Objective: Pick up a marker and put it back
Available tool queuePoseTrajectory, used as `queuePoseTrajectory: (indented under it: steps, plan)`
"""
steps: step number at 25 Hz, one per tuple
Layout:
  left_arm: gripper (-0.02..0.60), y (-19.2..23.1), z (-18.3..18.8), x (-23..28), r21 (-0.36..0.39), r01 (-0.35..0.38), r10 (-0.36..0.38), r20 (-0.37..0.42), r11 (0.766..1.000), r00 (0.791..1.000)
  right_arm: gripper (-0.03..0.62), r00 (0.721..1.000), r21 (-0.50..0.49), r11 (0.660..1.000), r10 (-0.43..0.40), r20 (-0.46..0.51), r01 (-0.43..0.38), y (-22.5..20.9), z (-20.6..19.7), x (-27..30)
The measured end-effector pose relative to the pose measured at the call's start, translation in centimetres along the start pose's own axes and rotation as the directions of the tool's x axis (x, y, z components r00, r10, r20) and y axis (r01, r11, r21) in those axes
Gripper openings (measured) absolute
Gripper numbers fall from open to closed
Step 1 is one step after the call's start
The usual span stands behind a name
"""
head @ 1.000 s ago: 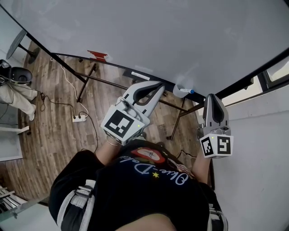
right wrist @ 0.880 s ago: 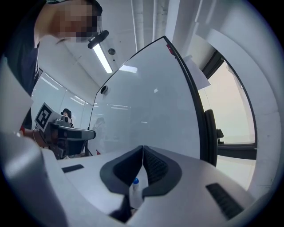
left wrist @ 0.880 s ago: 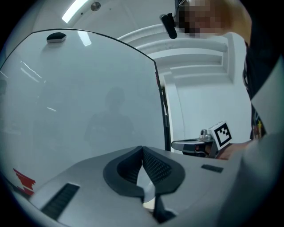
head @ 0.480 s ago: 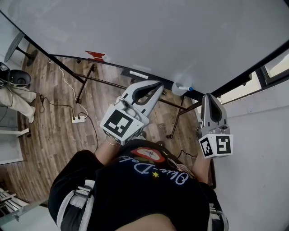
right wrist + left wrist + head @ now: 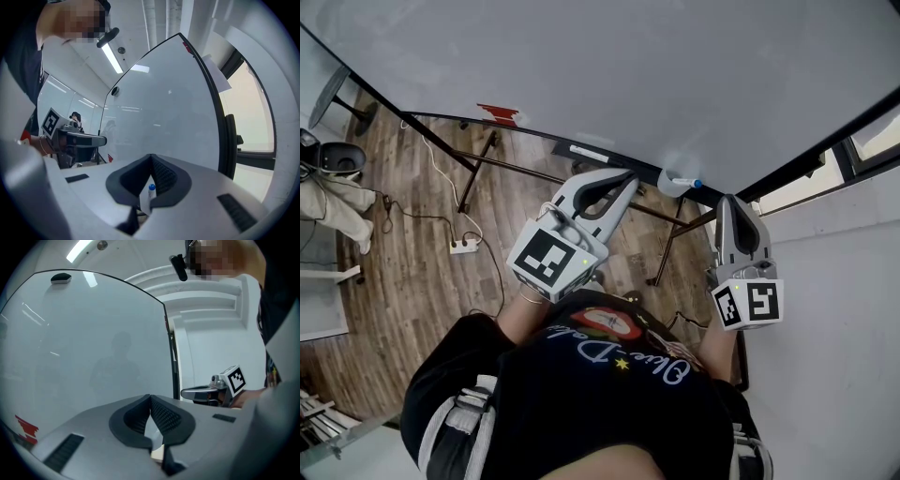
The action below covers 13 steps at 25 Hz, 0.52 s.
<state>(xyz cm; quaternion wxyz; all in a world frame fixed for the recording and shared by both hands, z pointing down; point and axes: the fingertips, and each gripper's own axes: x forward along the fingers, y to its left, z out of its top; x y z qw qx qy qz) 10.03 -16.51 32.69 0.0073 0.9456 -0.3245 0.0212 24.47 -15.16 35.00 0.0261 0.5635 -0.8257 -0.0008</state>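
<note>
Right gripper (image 5: pixel 730 200) is pinched shut on nothing. The marker (image 5: pixel 686 185) stands blue cap up in its holder (image 5: pixel 667 183) at the foot of the whiteboard (image 5: pixel 581 75), just ahead and left of those tips. Left gripper (image 5: pixel 630 177) is closed too, on the holder's far side, so the right looks better lined up.

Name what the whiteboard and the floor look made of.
Whiteboard: smooth, glossy white panel, perhaps coated steel or melamine; ceiling lights reflect in it. Floor: brown planks with grain and seams, matte; wood or laminate, cannot tell.

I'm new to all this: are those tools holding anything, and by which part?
Nothing. The left tool and right tool are both shut empty; the blue-capped marker sits in its holder, untouched.
</note>
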Motion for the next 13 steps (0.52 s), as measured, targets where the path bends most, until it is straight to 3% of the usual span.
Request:
queuePoseTrajectory:
  steps: [13]
  plan:
    - [0.003, 0.26, 0.01, -0.08, -0.002, -0.002, 0.002, 0.003, 1.0, 1.0, 0.0, 1.0, 0.003, 1.0, -0.001, 0.003, 0.001, 0.16, 0.03, 0.2]
